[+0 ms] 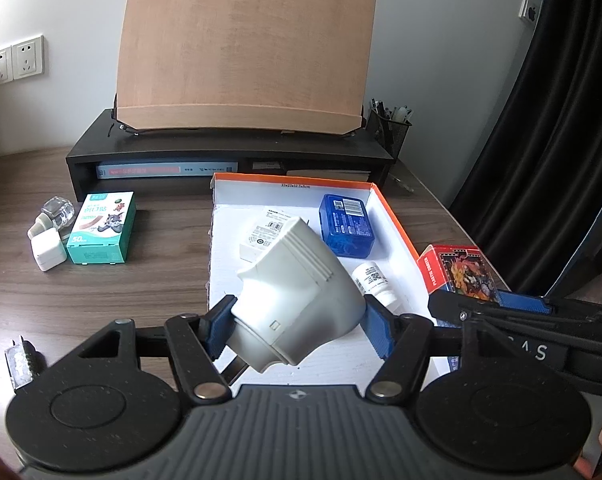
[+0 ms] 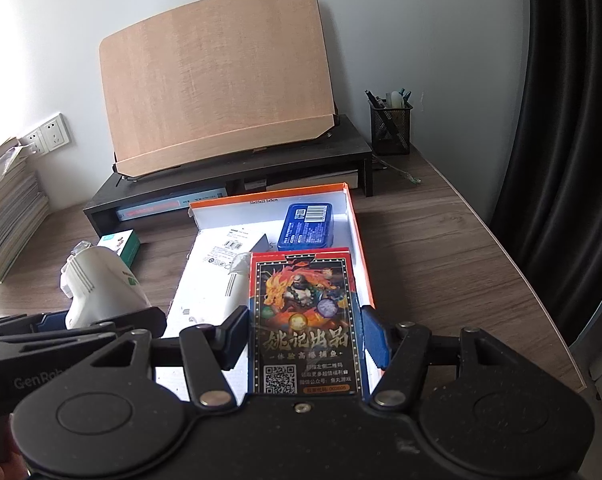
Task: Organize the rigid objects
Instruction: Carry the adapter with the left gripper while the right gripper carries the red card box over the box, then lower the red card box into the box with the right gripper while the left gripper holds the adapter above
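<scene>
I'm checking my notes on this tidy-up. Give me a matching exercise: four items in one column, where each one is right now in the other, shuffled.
1. white plastic housing
2. playing-card box
3. blue tin
4. green plaster box

A. on the desk, left of the tray
B. in the right gripper
C. lying in the white tray
D. in the left gripper

Pairs: 1-D, 2-B, 3-C, 4-A

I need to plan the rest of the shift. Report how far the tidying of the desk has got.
Done: the blue tin, a small white box and a white bottle lie in the orange-edged box. In hand: the left tongs grip a white plastic device, the right tongs a card pack, both over the box. Left: the green plaster box, white charger and clear bottle on the desk.
</scene>
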Available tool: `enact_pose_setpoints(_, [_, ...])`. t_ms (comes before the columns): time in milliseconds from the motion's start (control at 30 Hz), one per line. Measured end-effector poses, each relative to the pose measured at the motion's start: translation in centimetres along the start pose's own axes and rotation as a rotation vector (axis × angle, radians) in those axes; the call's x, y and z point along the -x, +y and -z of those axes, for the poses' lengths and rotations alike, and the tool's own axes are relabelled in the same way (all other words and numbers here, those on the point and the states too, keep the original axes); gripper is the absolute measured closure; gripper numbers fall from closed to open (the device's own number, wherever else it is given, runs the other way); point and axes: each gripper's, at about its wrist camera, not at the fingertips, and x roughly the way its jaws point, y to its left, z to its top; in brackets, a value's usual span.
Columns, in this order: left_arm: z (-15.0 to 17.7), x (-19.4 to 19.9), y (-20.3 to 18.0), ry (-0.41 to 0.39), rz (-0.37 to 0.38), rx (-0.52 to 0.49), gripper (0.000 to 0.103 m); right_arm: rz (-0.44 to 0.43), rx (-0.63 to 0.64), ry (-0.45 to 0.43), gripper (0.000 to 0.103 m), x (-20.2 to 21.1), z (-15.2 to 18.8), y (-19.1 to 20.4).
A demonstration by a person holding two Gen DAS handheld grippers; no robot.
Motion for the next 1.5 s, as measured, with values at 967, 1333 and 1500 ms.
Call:
enact_pose_setpoints(967, [0.67,0.42,-0.30,0.010,-0.025,0.034,0.036,-0.021,0.024,0.027,0.031,-0.31,0.37,-0.25])
enact_pose_setpoints(1333, [0.79,0.24,-0.22,0.022,-0.025,0.033,0.036,-0.023,0.026,0.031,0.031,-0.44,0.72,-0.39])
enact_pose_setpoints(1500, [0.84,0.15,-0.32,0.027,-0.023,0.029,0.036,-0.021,0.024,0.034,0.031,-0.56,0.67,-0.39])
